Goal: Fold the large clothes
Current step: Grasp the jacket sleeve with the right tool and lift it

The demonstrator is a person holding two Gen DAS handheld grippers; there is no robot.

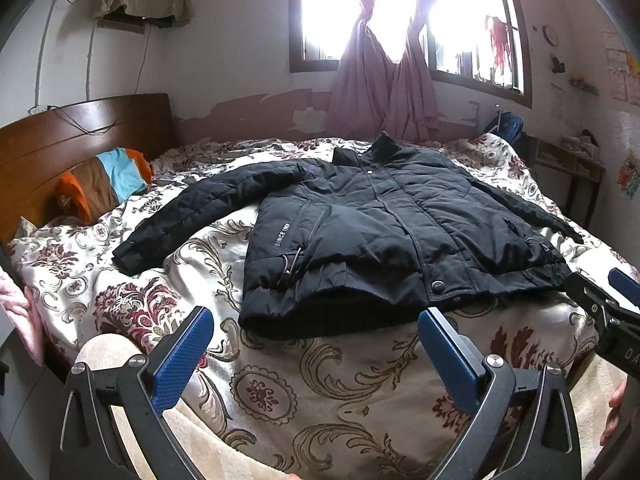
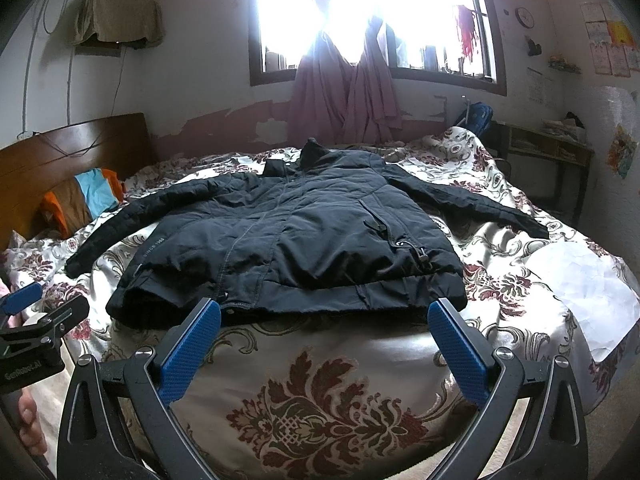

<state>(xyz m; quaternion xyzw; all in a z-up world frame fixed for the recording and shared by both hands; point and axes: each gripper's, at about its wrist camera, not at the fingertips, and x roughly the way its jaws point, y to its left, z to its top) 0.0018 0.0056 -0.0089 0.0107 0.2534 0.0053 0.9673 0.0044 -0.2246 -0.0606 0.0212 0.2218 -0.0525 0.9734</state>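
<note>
A black padded jacket (image 1: pixel 384 224) (image 2: pixel 296 236) lies flat and face up on the bed, collar toward the window, both sleeves spread out to the sides. My left gripper (image 1: pixel 316 322) stands open just short of the jacket's hem, near its left half, nothing between its blue pads. My right gripper (image 2: pixel 325 314) is also open, hovering at the hem near its right half and holding nothing. Each gripper shows at the edge of the other's view: the right one at the right margin (image 1: pixel 612 300), the left one at the left margin (image 2: pixel 36 308).
The bed carries a floral quilt (image 1: pixel 312 392) (image 2: pixel 304 400). A striped pillow (image 1: pixel 104 184) rests against the wooden headboard (image 1: pixel 80 132). White paper (image 2: pixel 592 292) lies on the bed's right side. A desk (image 2: pixel 552 152) stands by the right wall, under a curtained window (image 2: pixel 360 20).
</note>
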